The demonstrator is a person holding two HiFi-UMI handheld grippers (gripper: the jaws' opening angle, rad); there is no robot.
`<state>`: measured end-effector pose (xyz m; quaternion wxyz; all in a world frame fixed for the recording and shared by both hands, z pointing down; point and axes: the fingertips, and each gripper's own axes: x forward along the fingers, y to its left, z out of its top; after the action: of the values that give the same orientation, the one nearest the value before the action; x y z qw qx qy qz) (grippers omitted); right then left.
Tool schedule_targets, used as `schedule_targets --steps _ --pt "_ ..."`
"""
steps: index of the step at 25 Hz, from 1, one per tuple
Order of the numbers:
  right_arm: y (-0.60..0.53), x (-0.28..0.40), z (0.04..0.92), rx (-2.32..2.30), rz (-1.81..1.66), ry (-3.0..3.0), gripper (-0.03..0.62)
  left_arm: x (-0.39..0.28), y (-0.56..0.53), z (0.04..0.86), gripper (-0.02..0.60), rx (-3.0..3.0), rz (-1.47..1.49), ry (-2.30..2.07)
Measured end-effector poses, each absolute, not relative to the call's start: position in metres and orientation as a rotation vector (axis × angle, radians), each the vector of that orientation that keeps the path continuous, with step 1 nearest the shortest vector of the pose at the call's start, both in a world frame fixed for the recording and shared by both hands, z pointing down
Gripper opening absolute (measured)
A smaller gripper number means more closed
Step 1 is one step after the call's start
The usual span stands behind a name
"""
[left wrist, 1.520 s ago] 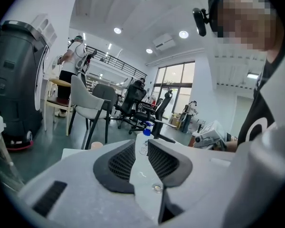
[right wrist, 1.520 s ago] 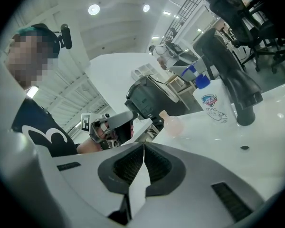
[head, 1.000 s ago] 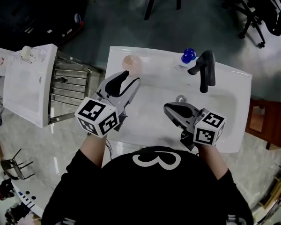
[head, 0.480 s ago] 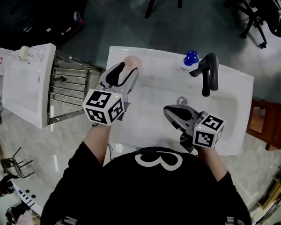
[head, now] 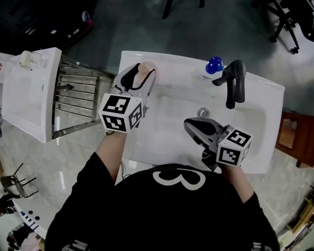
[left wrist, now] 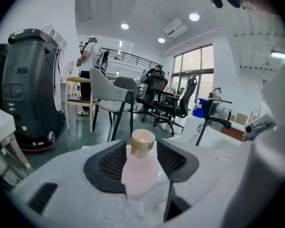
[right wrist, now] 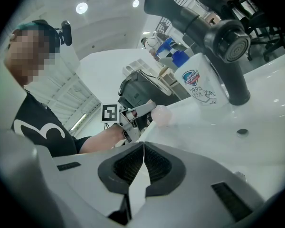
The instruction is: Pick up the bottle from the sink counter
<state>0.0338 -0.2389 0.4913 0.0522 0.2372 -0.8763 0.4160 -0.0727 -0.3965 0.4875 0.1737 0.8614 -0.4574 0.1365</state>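
Jaws of the left gripper (head: 139, 79) spread wide, just opened, one pad on each side of the pink bottle (head: 145, 68), not clamped on it. Pink bottle upright on the sink counter (head: 172, 67), toward its 10 o'clock corner, with the tan cap (left wrist: 143, 140) level with the pad tops. Jaws of the right gripper (right wrist: 143, 161) shut together on nothing, over the basin toward 5 o'clock, well apart from the pink bottle. Black faucet (head: 231, 80) at the counter's 1 o'clock. Soap bottle (head: 213, 65) with a blue top just beside the faucet, at its 10 o'clock. Round drain (head: 202, 111) near the right gripper's tips, at their 12 o'clock.
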Motion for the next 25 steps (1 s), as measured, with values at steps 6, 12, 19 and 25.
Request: schedule_targets --steps 6,12,19,25 --pt "-0.2384 0.0356 0.4908 0.719 1.269 -2.669 0.014 -0.0752 -0.4 0.4911 0.195 2.44 0.406 -1.334" --pt "-0.2367 0.0354 0.4916 0.704 1.304 -2.678 0.014 -0.0754 -0.4019 0.4936 0.186 2.461 0.442 -1.366" --pt "-0.2348 0.0366 0.4932 0.692 1.317 -2.681 0.014 -0.0738 -0.4014 0.4918 0.168 2.485 0.462 -1.399" --pt "-0.2348 0.0367 0.4922 0.688 1.318 -2.686 0.014 -0.073 -0.4014 0.4911 0.153 2.498 0.486 -1.408"
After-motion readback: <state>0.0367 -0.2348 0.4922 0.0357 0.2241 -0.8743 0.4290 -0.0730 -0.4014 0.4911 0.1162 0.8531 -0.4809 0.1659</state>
